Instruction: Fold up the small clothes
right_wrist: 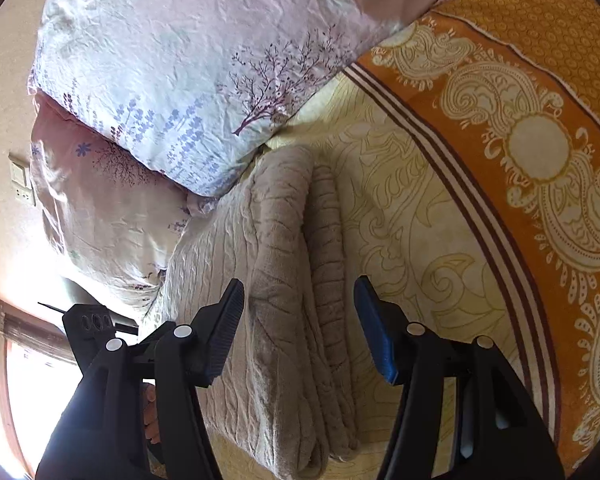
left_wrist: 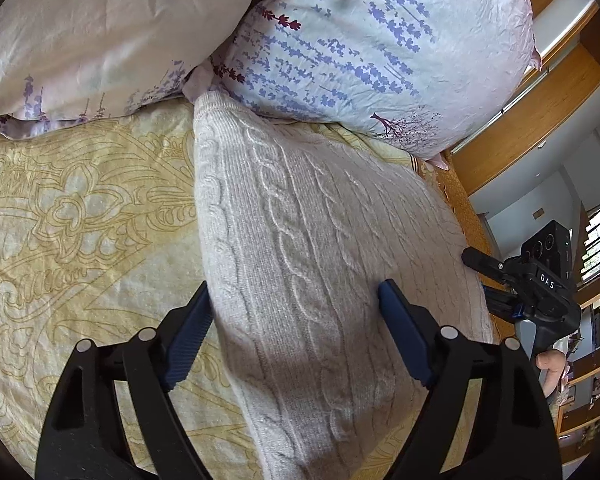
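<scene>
The knitted sweater (left_wrist: 300, 240) lies folded into a long band on the bed's yellow patterned blanket (left_wrist: 80, 208), its far end tucked against the floral pillow (left_wrist: 360, 48) toward 12 o'clock in the left wrist view. In the right wrist view the same garment shows a doubled, rolled-over edge (right_wrist: 324, 248) running from about 12 down to 6 o'clock, with bare blanket and its orange border (right_wrist: 520, 160) off at 3 o'clock.

Both pairs of tongs are spread and hold nothing. The left tongs (left_wrist: 296, 332) straddle the band's left edge, one blue pad (left_wrist: 192, 344) just outside the knit over the blanket and the other over its middle; whether either pad touches the cloth I cannot tell. The right tongs (right_wrist: 300, 328) hang over the thick folded edge, also apart from it as far as the view shows. The right tool also appears at 3 o'clock in the left view, beside the sweater's right edge.

The step in hand looks like taking the near end to fold the band across its length. To do it well, each tool should bite through all the layers at matching corners (the knit is thick and soft, so a shallow pinch would likely catch only the top layer), lift evenly, and carry the end toward the pillow without dragging the lower layers out of line.
</scene>
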Tool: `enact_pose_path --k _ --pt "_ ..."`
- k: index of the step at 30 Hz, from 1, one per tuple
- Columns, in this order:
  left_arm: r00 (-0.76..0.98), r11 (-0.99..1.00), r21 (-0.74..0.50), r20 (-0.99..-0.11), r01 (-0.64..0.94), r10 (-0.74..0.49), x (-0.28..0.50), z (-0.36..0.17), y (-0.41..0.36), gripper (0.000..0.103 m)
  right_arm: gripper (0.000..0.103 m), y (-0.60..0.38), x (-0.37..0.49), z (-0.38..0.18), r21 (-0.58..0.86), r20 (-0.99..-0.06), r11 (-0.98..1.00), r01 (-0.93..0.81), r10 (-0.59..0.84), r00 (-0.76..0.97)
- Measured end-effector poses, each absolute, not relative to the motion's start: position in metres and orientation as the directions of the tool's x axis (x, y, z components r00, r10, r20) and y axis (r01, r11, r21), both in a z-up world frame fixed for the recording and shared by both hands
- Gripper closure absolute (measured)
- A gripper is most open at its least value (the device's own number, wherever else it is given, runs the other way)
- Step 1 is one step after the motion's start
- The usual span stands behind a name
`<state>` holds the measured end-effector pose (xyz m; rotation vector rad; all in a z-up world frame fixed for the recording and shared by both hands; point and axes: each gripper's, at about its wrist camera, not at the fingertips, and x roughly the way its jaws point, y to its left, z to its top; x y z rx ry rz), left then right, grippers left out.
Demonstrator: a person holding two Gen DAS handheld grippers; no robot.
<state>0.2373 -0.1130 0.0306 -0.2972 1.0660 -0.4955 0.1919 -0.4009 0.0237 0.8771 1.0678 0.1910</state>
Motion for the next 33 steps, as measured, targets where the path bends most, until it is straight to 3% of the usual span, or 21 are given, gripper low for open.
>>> enact_pose_path --k 9,18,19,20,23,33 --pt "0.349 0.769 -0.613 -0.691 0.181 -0.633 0.251 0.016 -0.098 0.023 0.04 -0.391 0.202 0.01 0.757 -0.643 0.608 0.239 0.628 0.438" --pt "0.397 0.845 -0.487 -0.746 0.22 -0.534 0.245 0.026 -0.113 0.033 0.038 -0.37 0.21 0.014 0.734 -0.657 0.66 0.16 0.631 0.412" --pt "0.402 0.849 -0.479 -0.748 0.224 -0.528 0.245 0.028 -0.115 0.035 0.043 -0.367 0.209 0.014 0.732 -0.657 0.666 0.145 0.633 0.409" --pt "0.408 0.852 -0.472 -0.748 0.227 -0.523 0.245 0.029 -0.116 0.036 0.055 -0.365 0.209 0.014 0.731 -0.657 0.669 0.135 0.636 0.405" --pt "0.427 0.865 -0.443 -0.752 0.235 -0.502 0.243 0.031 -0.121 0.041 0.066 -0.366 0.208 0.011 0.753 -0.632 0.645 0.13 0.654 0.416" --pt "0.5 0.917 -0.275 -0.773 0.29 -0.39 0.228 0.043 -0.138 0.052 0.07 -0.363 0.2 0.018 0.758 -0.614 0.641 0.118 0.641 0.461"
